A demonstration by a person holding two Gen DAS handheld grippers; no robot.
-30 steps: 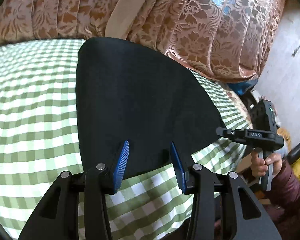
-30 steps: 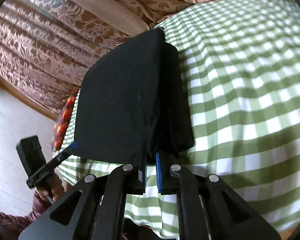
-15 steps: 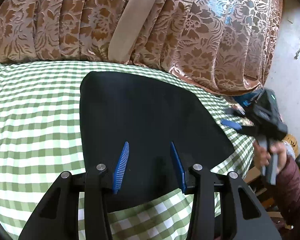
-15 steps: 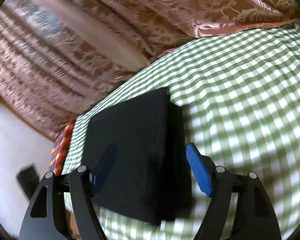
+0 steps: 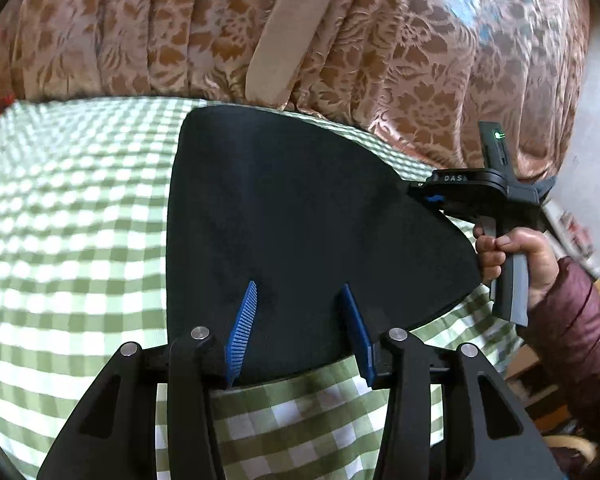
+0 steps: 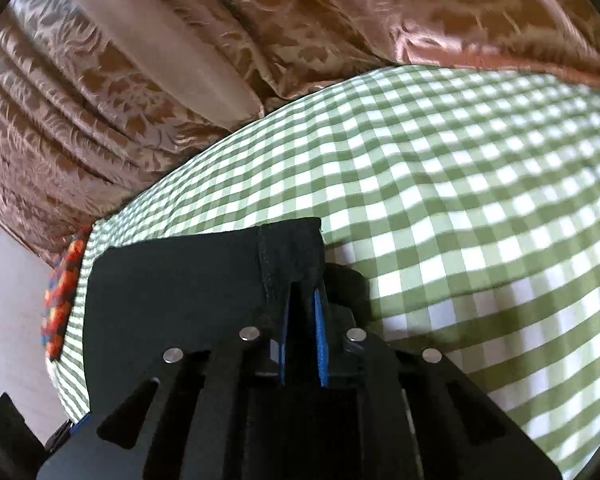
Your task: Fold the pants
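Pants (image 5: 300, 216) on checked cloth (image 5: 68, 216); left gripper (image 5: 300, 320) fingers spread, right gripper (image 6: 302, 320) pinching them.

Black gripper (image 5: 300, 328), blue pads, maroon sleeve (image 5: 580, 328).

Your pants (image 5: 300, 232) are plain black, with no pattern you can see. They lie on a surface (image 5: 68, 208) covered in green-and-white check. Behind it hangs a curtain (image 5: 380, 60) in pinkish brown with a darker brown flower pattern, crossed by a plain beige band (image 5: 288, 36). Your left hand-held gripper (image 5: 298, 328) is black with blue ribbed pads, and so is your right hand-held gripper (image 6: 303, 332). Your sleeve (image 5: 580, 328) is dark maroon. A red, orange and blue patterned cloth (image 6: 62, 300) shows at the surface's far edge.
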